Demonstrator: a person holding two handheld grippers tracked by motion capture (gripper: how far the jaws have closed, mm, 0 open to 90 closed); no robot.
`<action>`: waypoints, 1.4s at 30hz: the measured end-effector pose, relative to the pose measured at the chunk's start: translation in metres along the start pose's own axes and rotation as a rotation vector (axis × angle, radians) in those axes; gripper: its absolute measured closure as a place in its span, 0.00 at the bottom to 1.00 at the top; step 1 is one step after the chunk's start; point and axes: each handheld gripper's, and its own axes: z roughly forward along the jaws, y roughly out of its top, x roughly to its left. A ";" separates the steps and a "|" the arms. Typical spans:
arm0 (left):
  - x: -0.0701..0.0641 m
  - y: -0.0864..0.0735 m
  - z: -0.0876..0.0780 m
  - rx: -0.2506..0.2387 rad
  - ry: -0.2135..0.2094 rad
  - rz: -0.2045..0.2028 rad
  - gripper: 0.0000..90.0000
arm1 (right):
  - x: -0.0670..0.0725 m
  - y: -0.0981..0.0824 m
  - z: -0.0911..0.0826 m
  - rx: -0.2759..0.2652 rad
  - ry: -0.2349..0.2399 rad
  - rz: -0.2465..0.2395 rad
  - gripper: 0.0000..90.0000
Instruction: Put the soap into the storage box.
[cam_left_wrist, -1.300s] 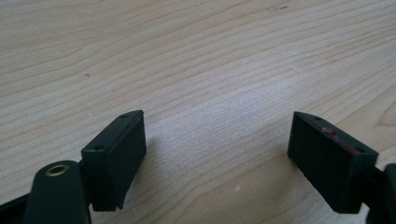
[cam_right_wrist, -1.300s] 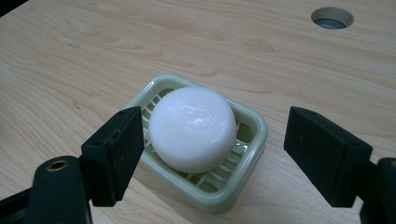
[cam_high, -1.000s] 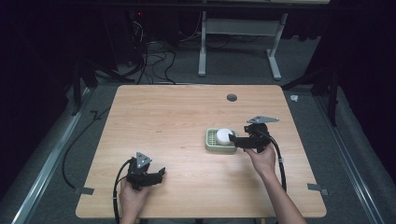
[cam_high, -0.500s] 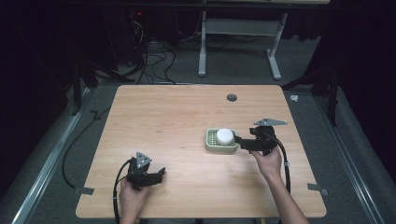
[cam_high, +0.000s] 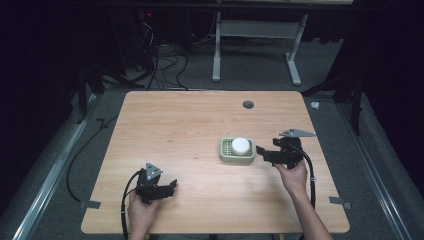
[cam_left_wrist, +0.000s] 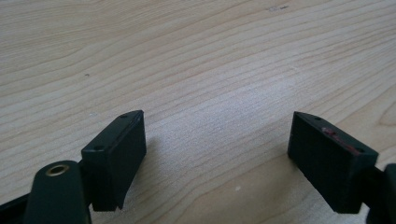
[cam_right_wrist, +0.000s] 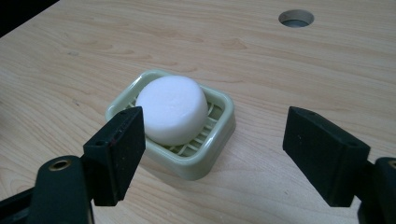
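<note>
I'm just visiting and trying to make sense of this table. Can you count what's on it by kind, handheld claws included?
Handheld claws: 2, the left claw and the right claw, both open
Green slatted dishes: 1, the soap dish
White round bars: 1, the soap, lying in the dish
Total: 4
</note>
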 end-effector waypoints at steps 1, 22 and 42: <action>0.000 0.000 0.000 0.000 0.000 0.000 0.22 | -0.001 -0.002 -0.002 0.000 0.000 0.006 0.24; 0.000 0.000 0.000 0.000 0.000 0.001 0.22 | -0.009 -0.019 -0.021 -0.023 -0.002 0.036 0.25; 0.000 0.000 0.000 0.000 0.001 0.002 0.22 | -0.020 -0.034 -0.036 -0.040 -0.024 0.067 0.25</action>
